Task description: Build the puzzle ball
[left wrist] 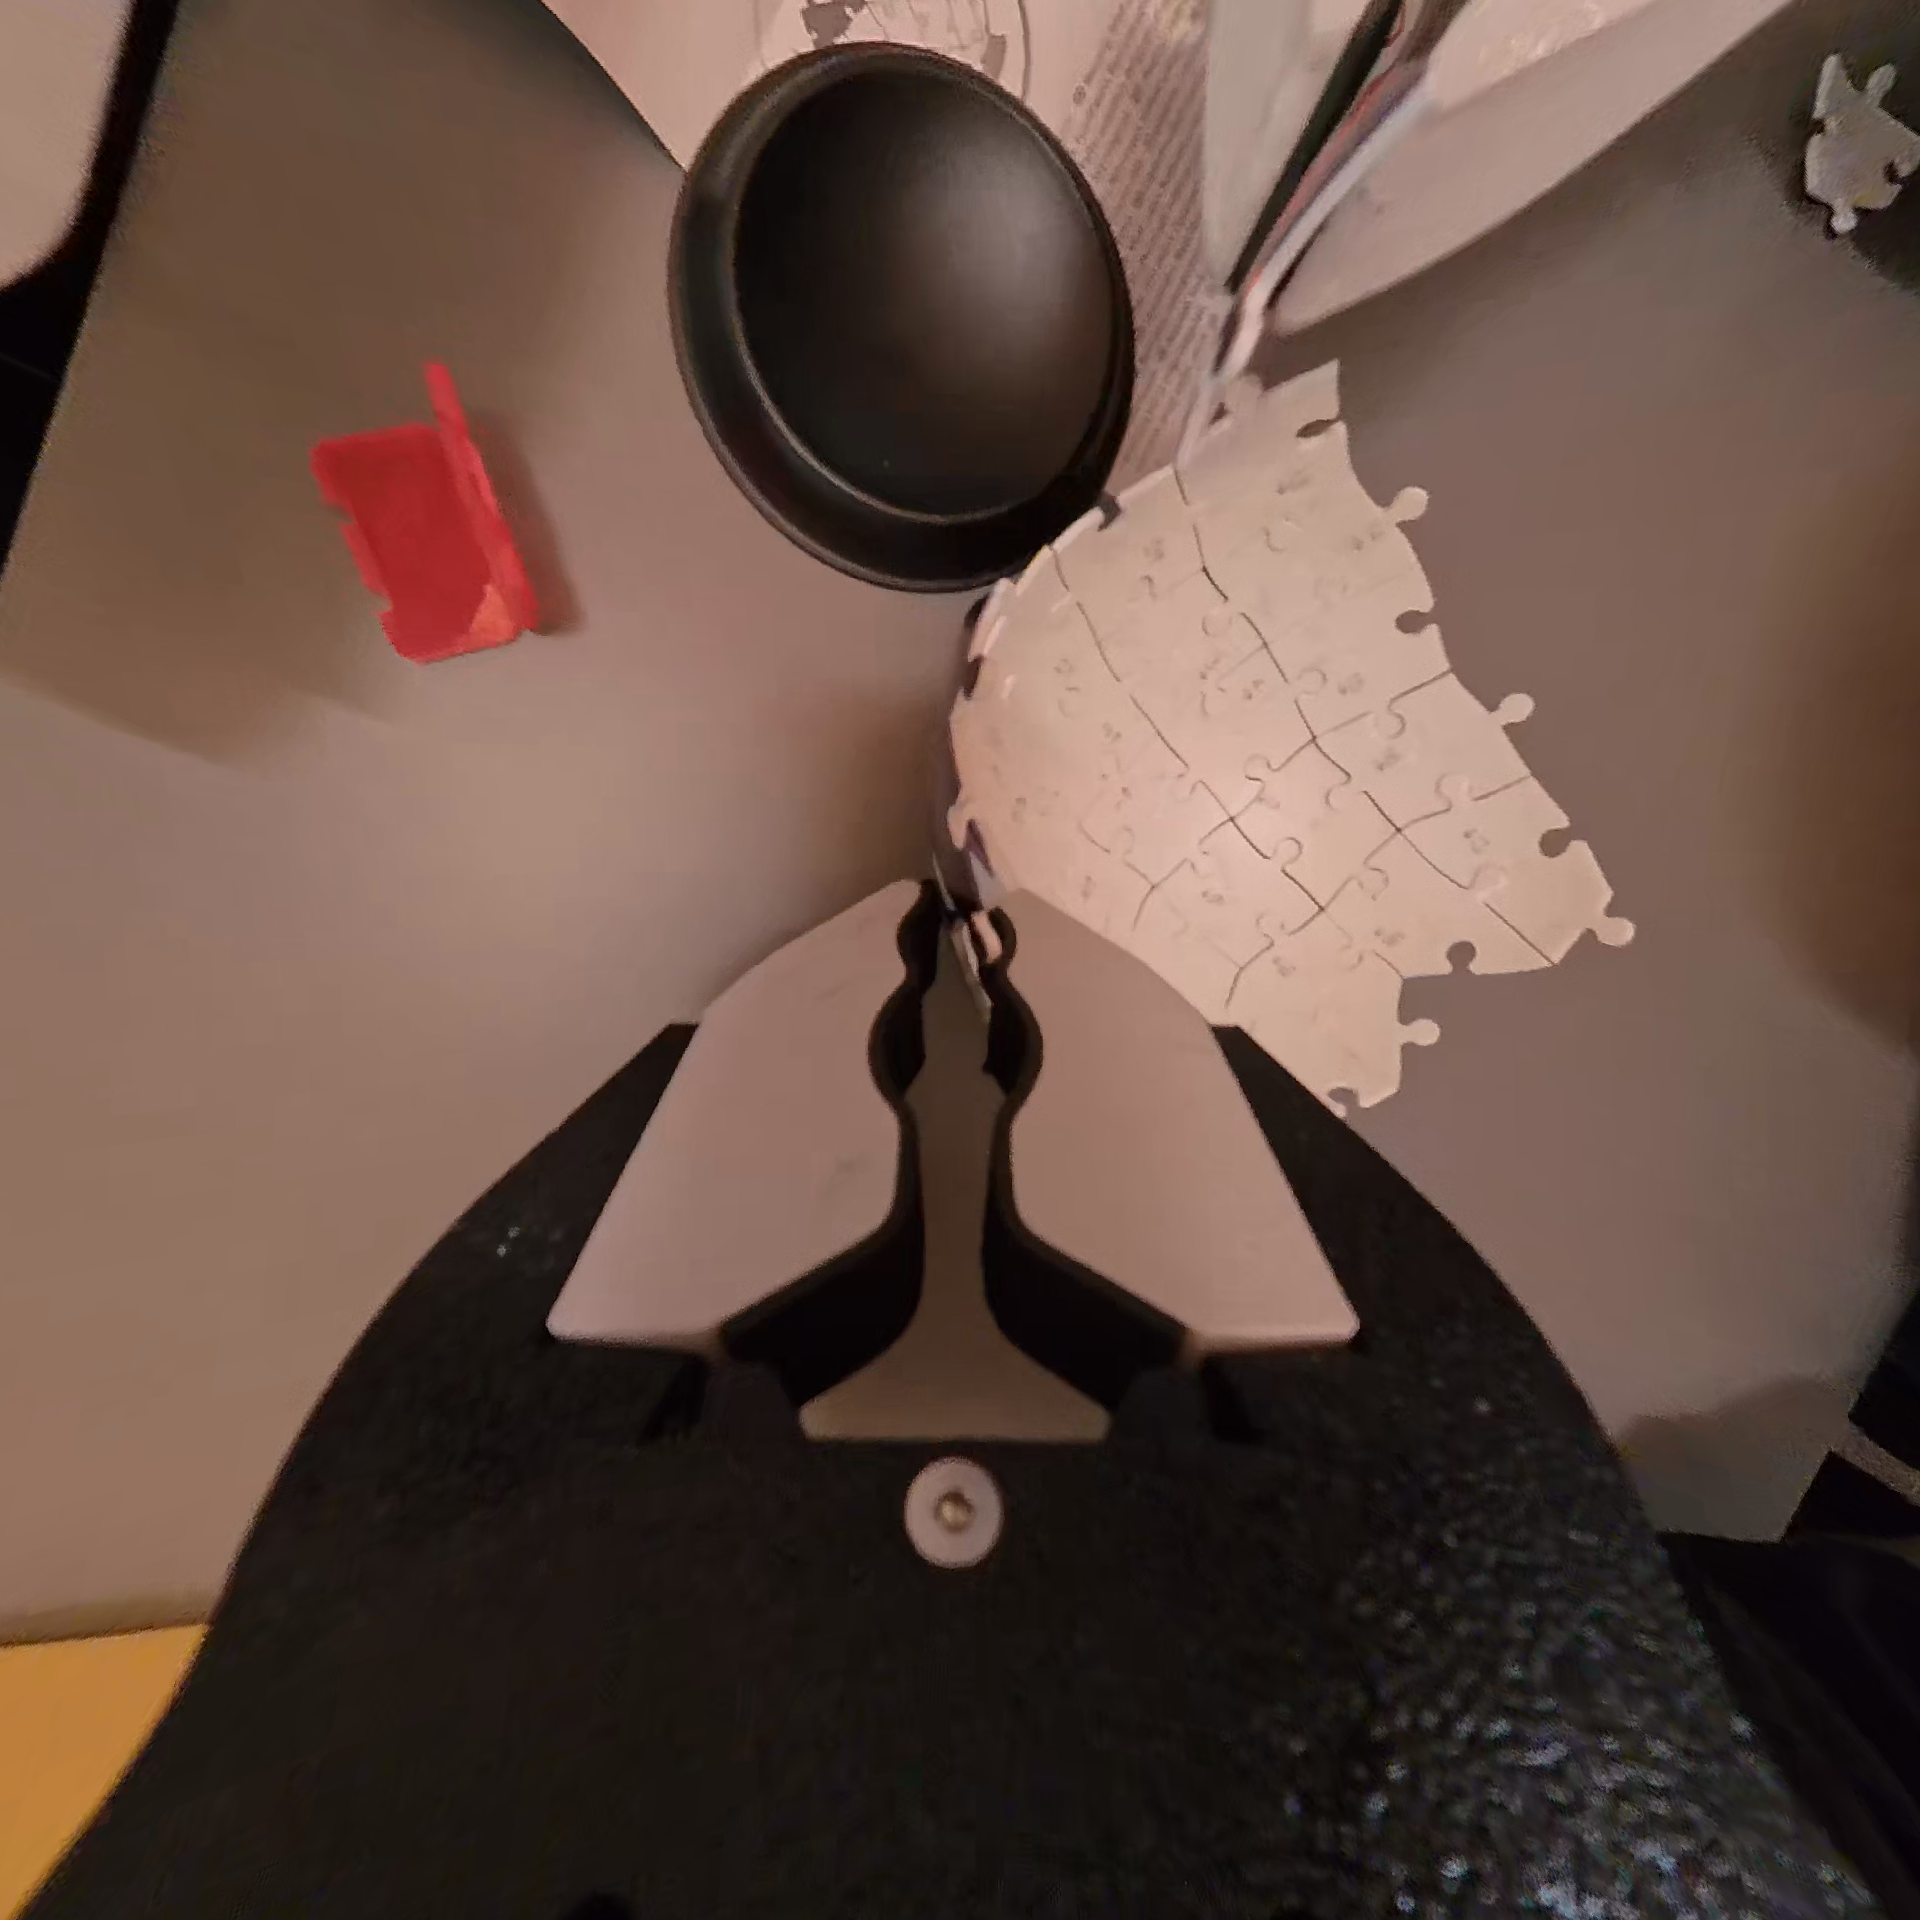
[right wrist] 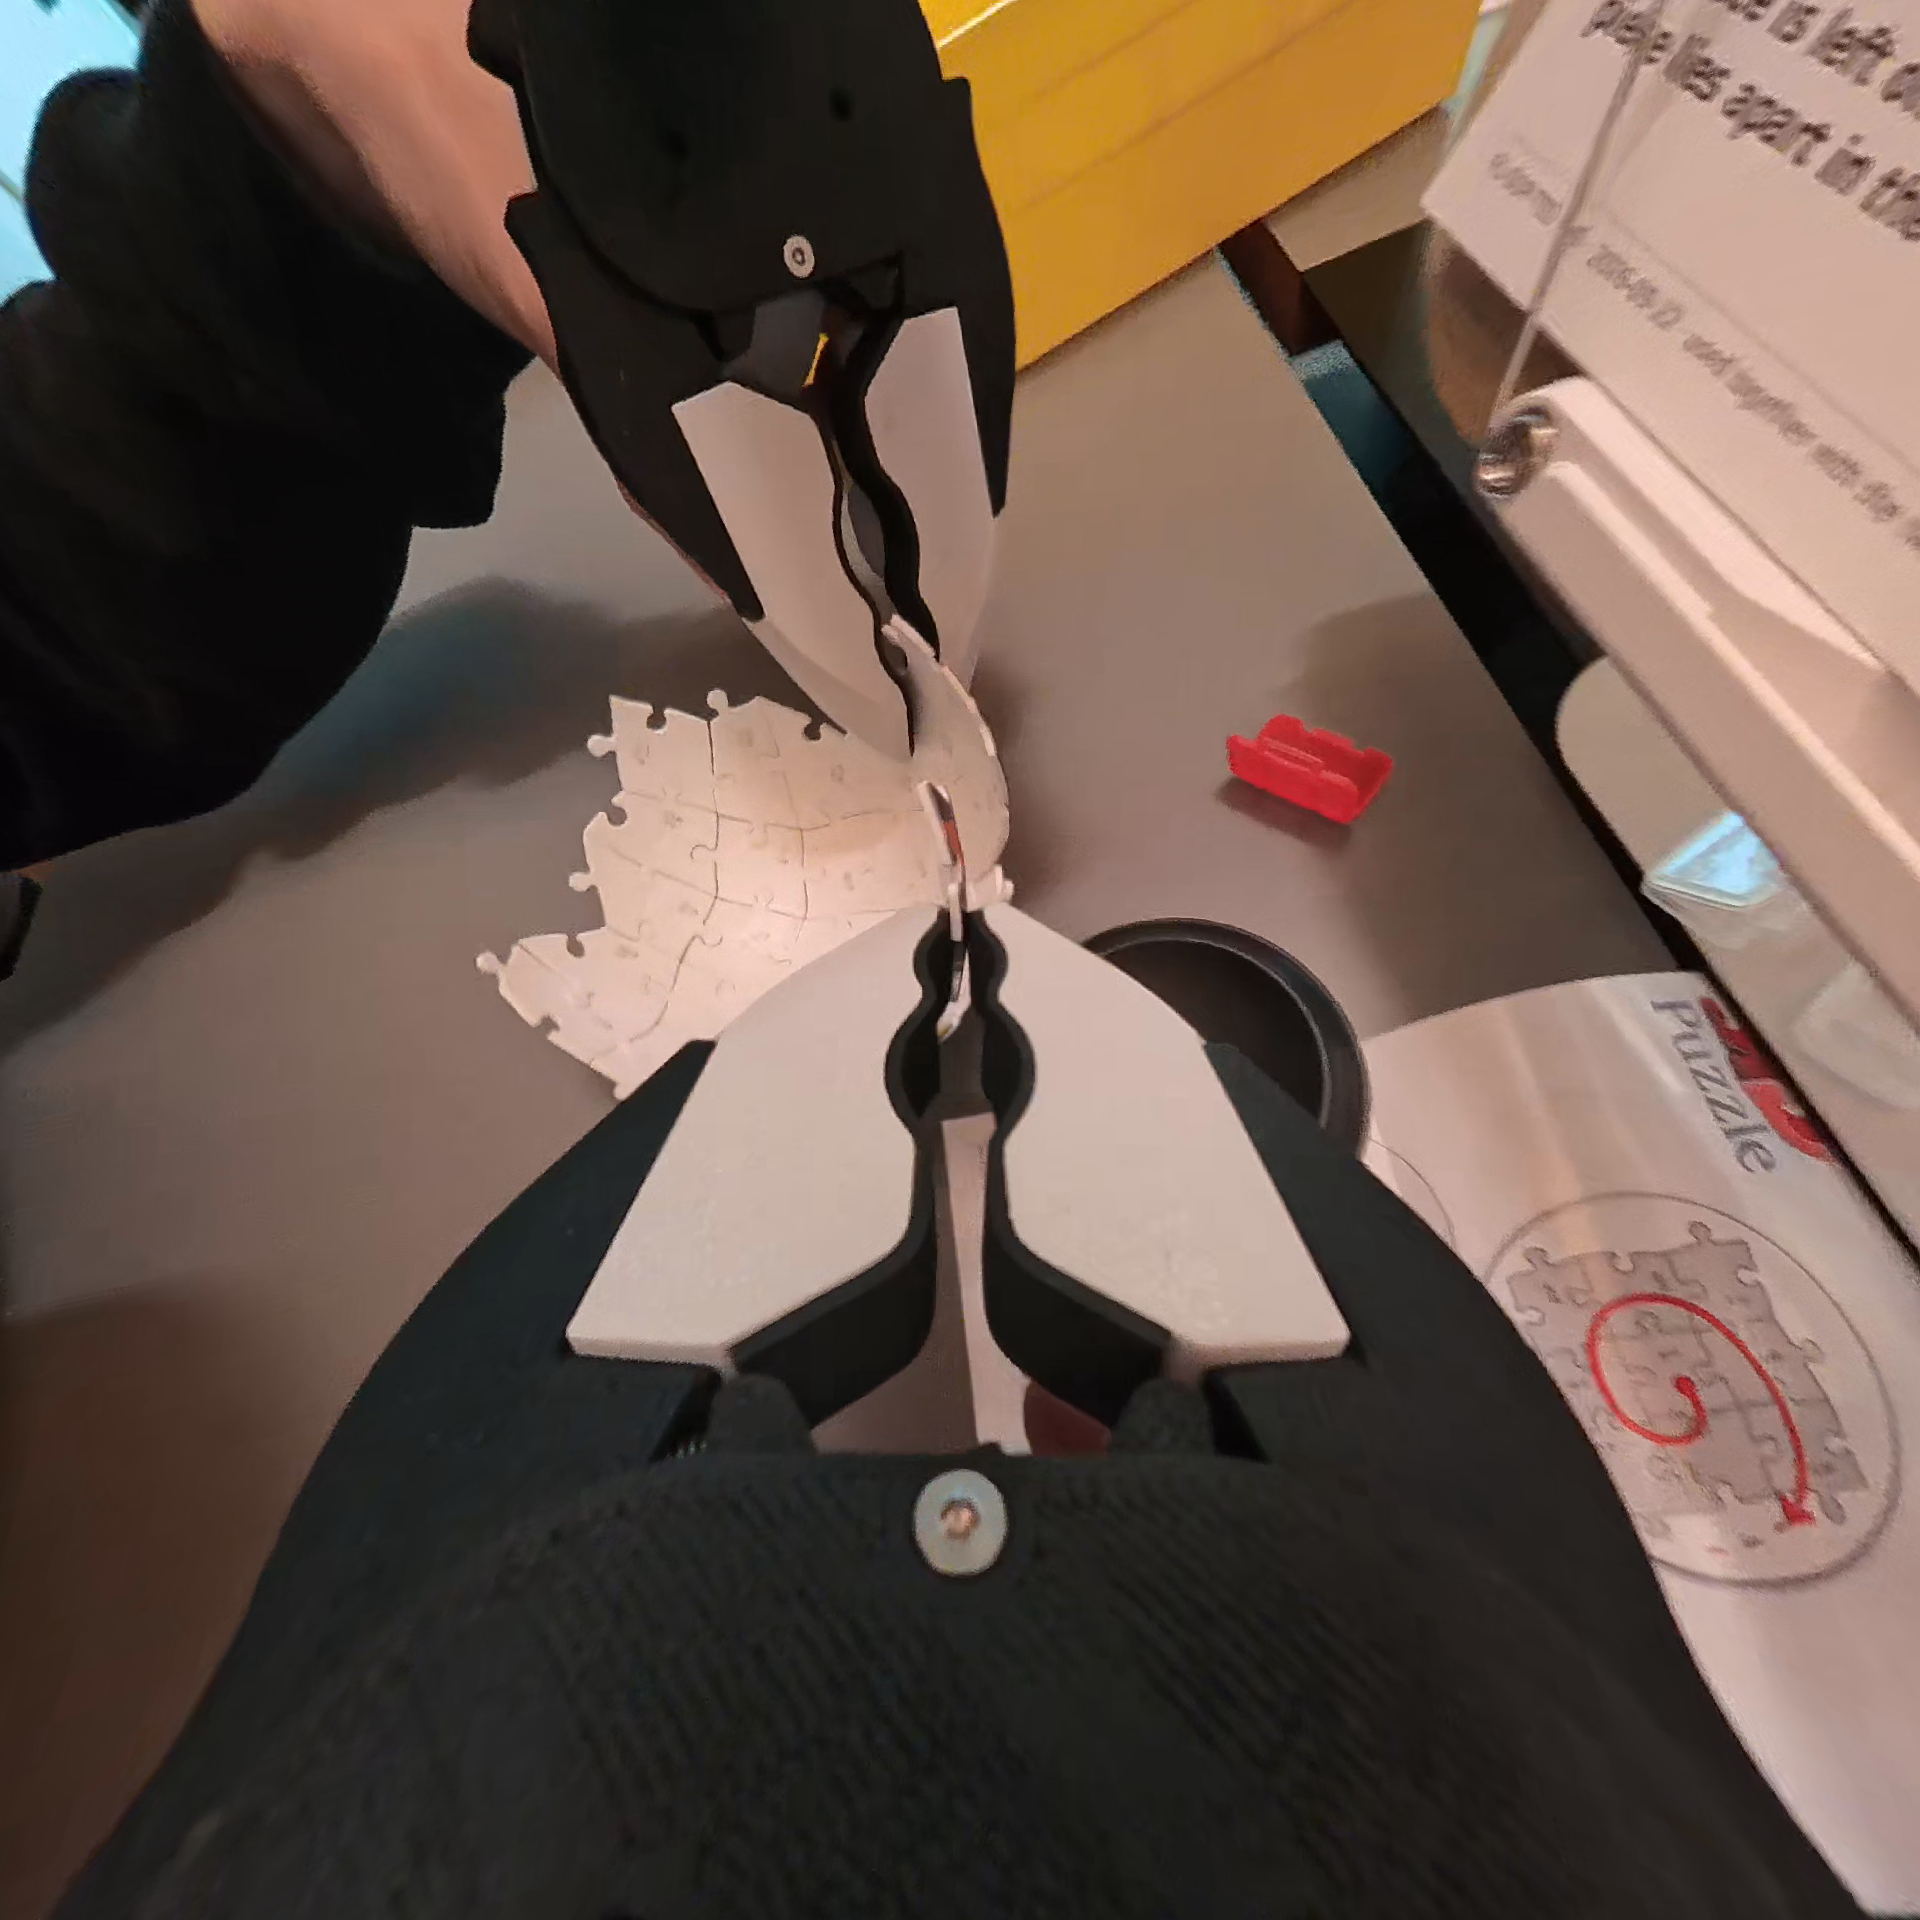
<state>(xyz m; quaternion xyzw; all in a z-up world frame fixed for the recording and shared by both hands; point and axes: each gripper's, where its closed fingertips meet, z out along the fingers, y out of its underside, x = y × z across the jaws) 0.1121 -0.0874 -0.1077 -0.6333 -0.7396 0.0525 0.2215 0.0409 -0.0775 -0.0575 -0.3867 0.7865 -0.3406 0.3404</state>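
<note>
The partly built puzzle ball [left wrist: 1278, 748] is a curved white shell of joined pieces, seen from its inner side; it also shows in the right wrist view [right wrist: 727, 862]. My left gripper [left wrist: 961, 920] is shut on one end of the shell's rim, and it shows from the front in the right wrist view [right wrist: 914, 675]. My right gripper [right wrist: 958, 951] is shut on the rim's other end, seen edge-on; it shows blurred in the left wrist view [left wrist: 1236, 374]. I cannot tell whether the shell touches the table. A loose puzzle piece [left wrist: 1860, 145] lies far right.
A black round stand [left wrist: 904, 312] sits beside the shell, also in the right wrist view [right wrist: 1257, 997]. A red plastic part [left wrist: 426, 520] [right wrist: 1309, 764] lies on the grey table. A printed instruction sheet [right wrist: 1662, 1351], a yellow box [right wrist: 1195, 135] and a white box [right wrist: 1714, 582] border the area. Some 9 cm of space lies between my two pairs of fingers. About 25 cm separates my right fingertips from the loose puzzle piece [left wrist: 1860, 145].
</note>
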